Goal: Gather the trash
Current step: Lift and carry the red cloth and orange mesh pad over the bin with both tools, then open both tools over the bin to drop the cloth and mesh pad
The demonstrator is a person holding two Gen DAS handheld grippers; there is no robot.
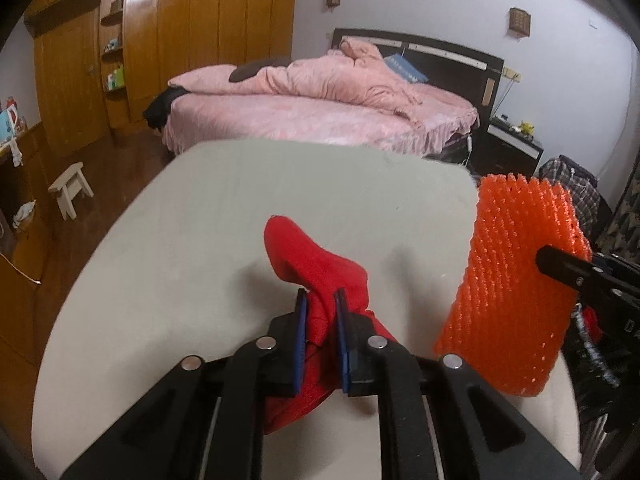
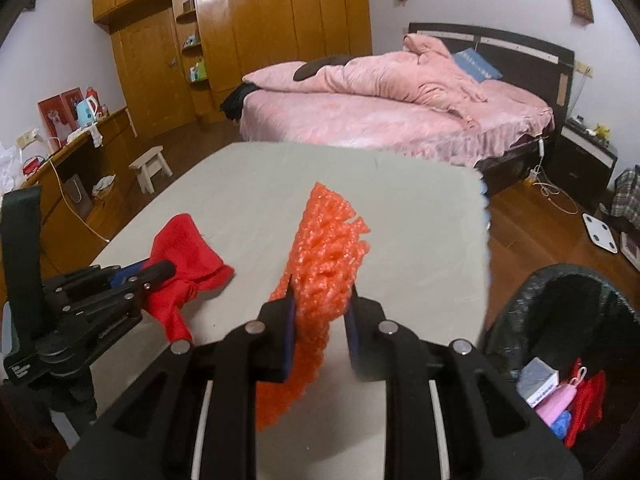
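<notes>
The left tongs [image 1: 321,300] pinch a red cloth [image 1: 316,268] while the right tongs [image 2: 320,292] clamp orange foam netting [image 2: 324,248] above the table [image 2: 420,208].

A crumpled red cloth [image 1: 316,280] is held pinched above the pale table [image 1: 200,220], one end sticking up. An orange foam net sleeve [image 2: 324,264], tubular and mesh-textured, is held raised near the table's right edge. Beside that edge a black-lined trash bin [image 2: 560,292] is seen, with several discarded items inside.
</notes>
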